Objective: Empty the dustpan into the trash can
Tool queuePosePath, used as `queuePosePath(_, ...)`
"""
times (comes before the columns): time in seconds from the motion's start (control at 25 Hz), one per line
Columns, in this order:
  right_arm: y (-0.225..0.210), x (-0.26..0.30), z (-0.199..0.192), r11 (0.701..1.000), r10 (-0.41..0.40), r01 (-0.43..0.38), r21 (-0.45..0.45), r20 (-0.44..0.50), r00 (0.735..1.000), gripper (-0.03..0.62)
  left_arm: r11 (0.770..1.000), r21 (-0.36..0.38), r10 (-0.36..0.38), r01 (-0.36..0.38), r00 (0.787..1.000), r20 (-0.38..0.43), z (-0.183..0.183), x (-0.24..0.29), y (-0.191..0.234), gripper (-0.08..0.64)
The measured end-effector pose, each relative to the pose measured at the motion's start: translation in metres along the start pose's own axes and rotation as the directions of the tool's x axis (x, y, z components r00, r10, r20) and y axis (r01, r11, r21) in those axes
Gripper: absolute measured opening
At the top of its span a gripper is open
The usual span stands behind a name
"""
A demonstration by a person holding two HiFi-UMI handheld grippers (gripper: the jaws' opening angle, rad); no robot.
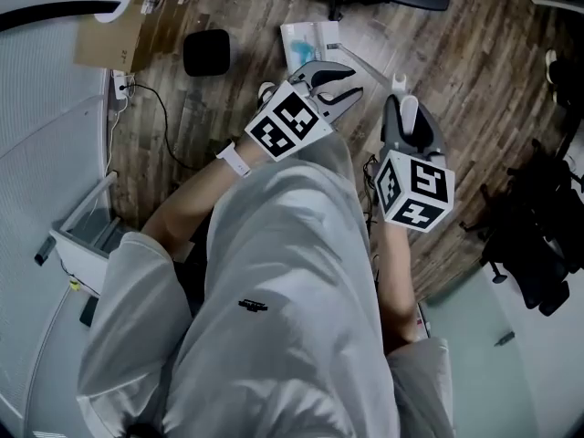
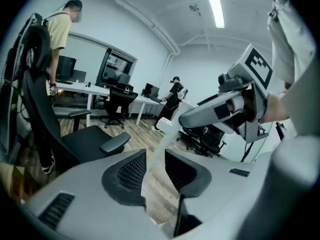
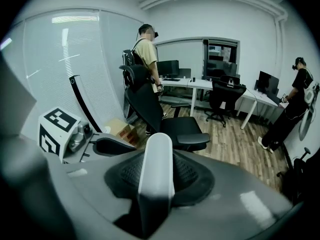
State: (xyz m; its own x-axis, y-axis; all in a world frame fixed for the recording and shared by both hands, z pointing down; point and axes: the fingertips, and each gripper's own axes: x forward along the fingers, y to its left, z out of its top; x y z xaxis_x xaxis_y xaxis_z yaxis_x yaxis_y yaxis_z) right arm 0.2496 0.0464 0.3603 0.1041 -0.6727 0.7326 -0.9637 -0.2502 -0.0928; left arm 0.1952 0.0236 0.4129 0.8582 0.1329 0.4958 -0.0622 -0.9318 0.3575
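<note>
Right tool [image 3: 156, 181] clamped on the white handle [image 3: 156, 149]; left tool [image 2: 154, 168] parted, loose around it. Probably light, stiff, slick: hold mid-shaft.

Loose pale-grey tee [image 1: 274, 272], short sleeves, small dark logo [image 1: 253, 306] on front. White wristband [image 1: 234, 160] just behind left gripper [image 1: 339, 82]. Left & right gripper [image 1: 402, 108]: grey shells, b&w marker cubes [image 1: 290, 121], black ribbed fingers [image 2: 131, 171].

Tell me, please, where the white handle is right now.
The white handle is clamped in the right claw, at the head view's centre right, just right of the left claw.
</note>
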Motion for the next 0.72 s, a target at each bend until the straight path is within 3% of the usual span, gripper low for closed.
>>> queuePosePath(0.16,0.006,0.000,0.008,1.000,0.020,-0.020,0.015,0.007,1.000,0.127,0.992,0.104,-0.072,0.074,0.997,-0.024,0.006,0.015,-0.010,0.136)
queuePosePath(0.36,0.009,-0.006,0.014,0.999,0.028,-0.028,0.016,0.017,0.999,0.127,0.974,0.199,-0.106,0.108,0.994,-0.023,0.015,0.031,-0.020,0.140)
queuePosePath(0.72,0.028,-0.009,0.027,0.998,0.068,-0.068,0.016,0.030,0.997,0.128,0.944,0.321,-0.069,0.075,0.997,-0.031,0.027,0.032,-0.013,0.108)
